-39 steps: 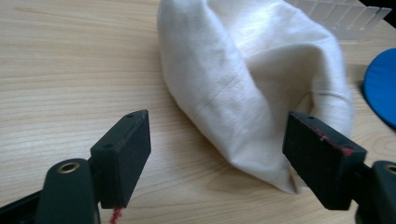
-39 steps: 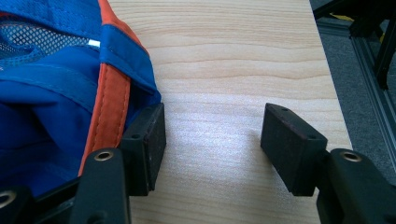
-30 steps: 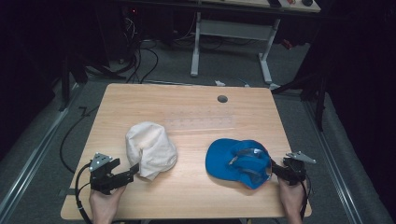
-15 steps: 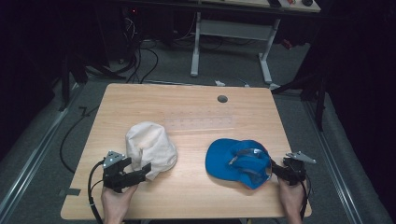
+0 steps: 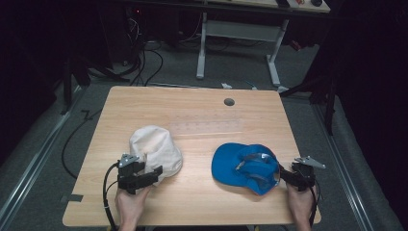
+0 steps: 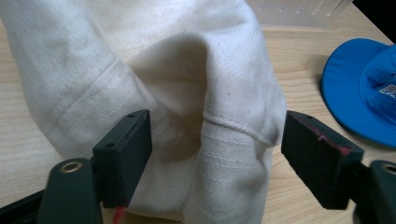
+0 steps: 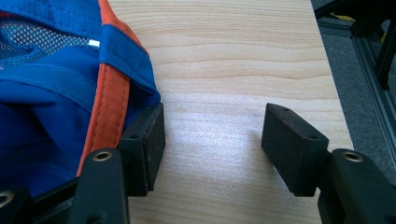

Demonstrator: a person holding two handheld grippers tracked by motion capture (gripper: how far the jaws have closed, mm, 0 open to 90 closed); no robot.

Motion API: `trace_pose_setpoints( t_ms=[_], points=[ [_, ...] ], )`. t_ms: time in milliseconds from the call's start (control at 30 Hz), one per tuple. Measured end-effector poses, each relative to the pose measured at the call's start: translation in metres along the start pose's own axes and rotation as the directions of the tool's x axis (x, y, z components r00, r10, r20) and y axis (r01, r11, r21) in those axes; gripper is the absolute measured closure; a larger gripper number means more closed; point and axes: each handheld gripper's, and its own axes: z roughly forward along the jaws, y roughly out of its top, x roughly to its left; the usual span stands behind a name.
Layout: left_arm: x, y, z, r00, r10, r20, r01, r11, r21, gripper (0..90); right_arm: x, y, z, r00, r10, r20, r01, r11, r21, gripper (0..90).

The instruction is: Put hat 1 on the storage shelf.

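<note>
The white hat (image 6: 154, 93) – soft, light cloth – lies between the spread jaws of the left gripper (image 6: 217, 154), best pinched at its stitched fold; the right gripper (image 7: 212, 149) is spread just beside the blue cap (image 7: 51, 93).

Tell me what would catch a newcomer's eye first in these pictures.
Two hats on the wooden table: a bright blue hat at right, a cream hat at left. The left gripper stands open around a fold of the cream one; the right gripper is open beside the blue one.
</note>
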Motion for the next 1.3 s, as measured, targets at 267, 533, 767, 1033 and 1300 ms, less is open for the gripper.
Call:
trace_pose_setpoints(
  t_ms=[267,533,767,1033,1300],
  points=[
    [0.003,-0.004,0.009,0.9988,-0.032,0.038,0.031,0.9994,0.016,34.4,0.000,0.000,0.000,1.0000,-0.002,0.000,0.002,1.000,-0.001,39.8],
    [0.004,-0.006,0.015,0.9957,-0.030,0.087,0.028,0.9993,0.023,54.4,0.000,0.000,0.000,1.0000,-0.002,-0.001,0.002,1.000,-0.001,39.8],
    [0.005,-0.006,0.016,0.9908,-0.018,0.134,0.016,0.9998,0.014,66.3,0.000,0.000,0.000,1.0000,-0.002,-0.001,0.002,1.000,-0.001,39.8],
    [0.006,-0.006,0.015,0.9788,-0.003,0.205,0.003,1.0000,0.002,76.3,0.000,0.000,0.000,1.0000,-0.002,-0.001,0.002,1.000,-0.001,39.8],
    [0.006,-0.005,0.013,0.9689,0.012,0.247,-0.009,0.9999,-0.010,81.2,0.000,0.000,0.000,1.0000,-0.002,-0.001,0.002,1.000,-0.001,39.8]
  ],
)
